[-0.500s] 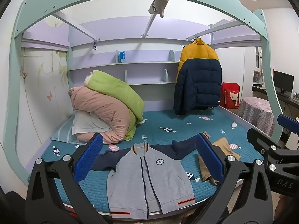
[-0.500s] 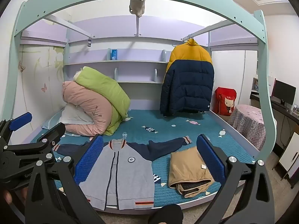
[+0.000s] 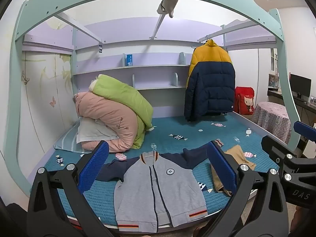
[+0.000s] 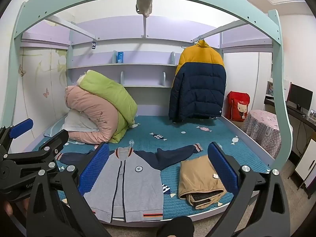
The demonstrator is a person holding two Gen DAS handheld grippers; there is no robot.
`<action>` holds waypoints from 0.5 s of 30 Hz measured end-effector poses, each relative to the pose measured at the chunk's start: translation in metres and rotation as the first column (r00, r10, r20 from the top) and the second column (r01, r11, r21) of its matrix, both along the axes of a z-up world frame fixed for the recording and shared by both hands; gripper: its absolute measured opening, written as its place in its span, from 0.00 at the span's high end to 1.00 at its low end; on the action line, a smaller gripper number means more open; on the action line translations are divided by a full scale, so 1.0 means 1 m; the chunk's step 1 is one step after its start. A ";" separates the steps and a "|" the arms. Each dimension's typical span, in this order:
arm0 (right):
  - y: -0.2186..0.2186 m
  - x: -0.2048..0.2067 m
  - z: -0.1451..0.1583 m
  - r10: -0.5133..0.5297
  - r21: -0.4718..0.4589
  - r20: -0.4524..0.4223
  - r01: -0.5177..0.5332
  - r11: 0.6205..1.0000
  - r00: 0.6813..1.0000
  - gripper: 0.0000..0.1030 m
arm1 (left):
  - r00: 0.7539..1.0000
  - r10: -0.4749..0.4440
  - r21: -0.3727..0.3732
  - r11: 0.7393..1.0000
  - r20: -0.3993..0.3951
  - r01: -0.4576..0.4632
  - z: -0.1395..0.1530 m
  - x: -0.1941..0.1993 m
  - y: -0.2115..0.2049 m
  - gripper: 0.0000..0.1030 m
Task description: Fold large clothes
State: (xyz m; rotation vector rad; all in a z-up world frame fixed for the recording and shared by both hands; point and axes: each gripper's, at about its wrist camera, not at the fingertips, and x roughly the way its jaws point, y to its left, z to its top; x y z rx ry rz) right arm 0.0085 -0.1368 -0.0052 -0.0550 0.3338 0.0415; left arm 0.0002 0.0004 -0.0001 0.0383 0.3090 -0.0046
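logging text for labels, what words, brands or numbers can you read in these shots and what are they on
"DAS": on the black body of the right gripper, at the edge of the left wrist view.
"Gen", cut off: on the black body of the left gripper, in the right wrist view.
Round badge on the grey jacket: too small to read.
Blue box on the shelf: print blurred.
Tag on the bed frame: unreadable.
Red bag: characters above the cartoon face illegible.

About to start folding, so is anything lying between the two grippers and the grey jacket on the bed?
Nothing visible. The grey jacket lies flat and uncovered at the bed's near edge; the folded tan garment sits apart, to its right.
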 end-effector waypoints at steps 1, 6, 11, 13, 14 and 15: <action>0.000 0.000 0.000 0.001 0.001 -0.001 -0.001 1.000 1.000 0.07 | 1.000 0.000 0.001 1.000 0.000 0.000 0.000 0.000 0.000 0.05; 0.000 0.000 0.000 0.000 0.001 -0.002 0.000 1.000 1.000 0.07 | 1.000 0.001 0.002 1.000 0.000 -0.001 -0.001 0.005 0.002 0.05; 0.000 0.000 0.000 0.000 0.000 -0.003 0.000 1.000 1.000 0.07 | 1.000 0.000 0.002 1.000 -0.002 0.000 0.000 0.006 0.002 0.05; 0.000 0.000 0.000 -0.001 0.001 -0.004 0.001 1.000 1.000 0.07 | 1.000 0.000 0.003 1.000 -0.002 0.000 0.000 0.006 0.002 0.05; 0.000 0.000 0.000 0.000 0.001 -0.005 0.000 1.000 1.000 0.07 | 1.000 0.000 0.004 1.000 -0.002 0.000 0.000 0.005 0.001 0.05; 0.000 0.000 0.000 0.000 0.001 -0.004 0.000 1.000 1.000 0.07 | 1.000 0.000 0.004 1.000 -0.002 0.000 0.000 0.005 0.001 0.05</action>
